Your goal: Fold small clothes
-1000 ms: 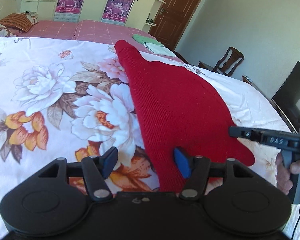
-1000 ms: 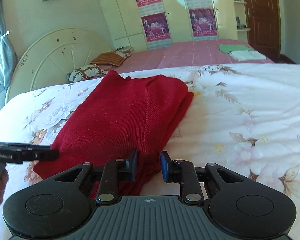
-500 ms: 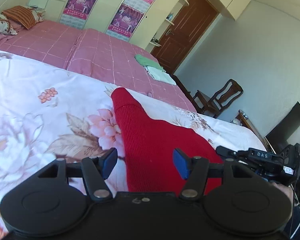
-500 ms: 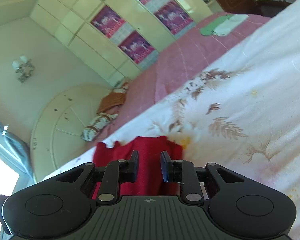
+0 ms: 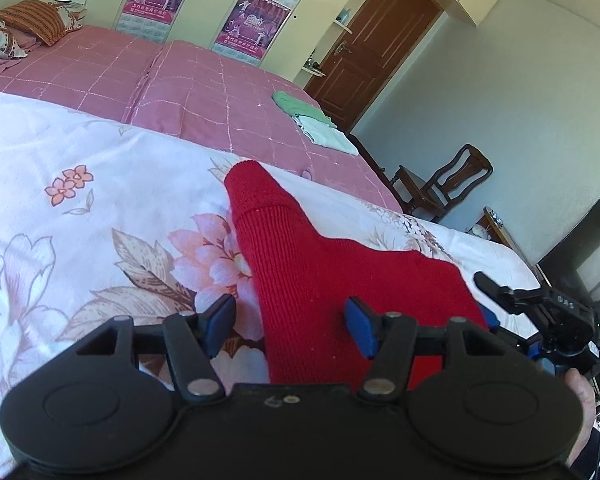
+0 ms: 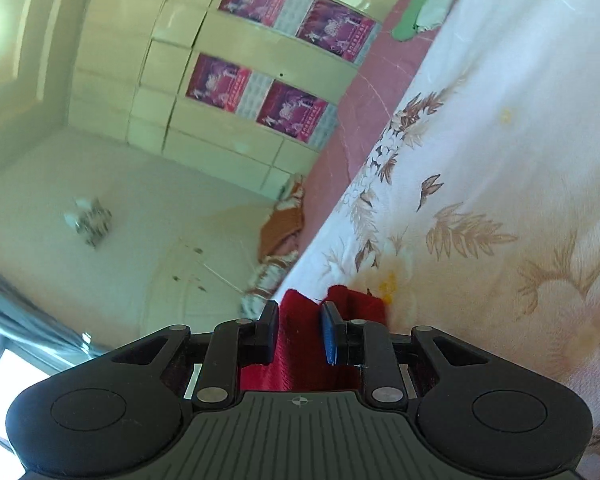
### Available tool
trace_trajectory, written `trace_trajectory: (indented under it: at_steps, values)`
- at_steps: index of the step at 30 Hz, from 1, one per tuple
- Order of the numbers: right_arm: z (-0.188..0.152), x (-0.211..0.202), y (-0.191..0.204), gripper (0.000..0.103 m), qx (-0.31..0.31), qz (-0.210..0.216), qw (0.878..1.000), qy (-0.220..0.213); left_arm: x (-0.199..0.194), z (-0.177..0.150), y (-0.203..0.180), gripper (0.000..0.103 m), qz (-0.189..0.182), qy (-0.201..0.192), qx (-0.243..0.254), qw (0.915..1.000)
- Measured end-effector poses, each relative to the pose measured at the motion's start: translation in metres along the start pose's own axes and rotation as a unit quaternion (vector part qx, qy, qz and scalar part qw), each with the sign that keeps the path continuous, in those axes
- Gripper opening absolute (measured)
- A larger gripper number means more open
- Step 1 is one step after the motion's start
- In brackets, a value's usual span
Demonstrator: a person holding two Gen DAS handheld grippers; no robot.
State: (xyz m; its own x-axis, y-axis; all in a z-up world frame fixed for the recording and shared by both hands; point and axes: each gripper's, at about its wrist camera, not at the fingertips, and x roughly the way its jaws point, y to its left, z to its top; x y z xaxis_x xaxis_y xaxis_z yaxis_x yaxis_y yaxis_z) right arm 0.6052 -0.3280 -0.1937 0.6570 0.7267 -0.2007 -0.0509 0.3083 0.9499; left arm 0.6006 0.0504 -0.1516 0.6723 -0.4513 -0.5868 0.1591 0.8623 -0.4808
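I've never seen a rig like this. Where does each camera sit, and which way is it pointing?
Left wrist: behind the open left gripper, looking along the bed over the red sweater; the right gripper and the person's hand show.
Right wrist: behind the right gripper, rolled sideways, facing the wardrobe.
Both show the sweater and bed.
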Motion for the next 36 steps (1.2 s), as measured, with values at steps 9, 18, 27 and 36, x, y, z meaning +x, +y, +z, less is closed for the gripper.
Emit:
trace_trajectory:
  at_steps: [9,18,27,36]
  values:
    - [-0.006,-0.025,0.008,0.03,-0.037,-0.061,0.997,0.022,-0.006,-0.003,0.008,0.058,-0.015,-0.001,-0.005,0.9999]
    - [0.001,-0.012,0.007,0.043,0.014,-0.022,1.0,-0.016,-0.008,-0.007,0.005,0.053,0.001,-0.013,-0.023,0.9997]
    - [-0.019,-0.019,0.056,0.0,-0.193,-0.141,0.97,-0.035,-0.009,-0.009,-0.025,0.051,0.068,-0.007,0.069,0.9953]
    - [-0.011,-0.025,0.035,0.047,-0.084,-0.09,0.992,-0.011,-0.019,-0.013,-0.008,0.054,-0.008,-0.021,-0.019,0.9996]
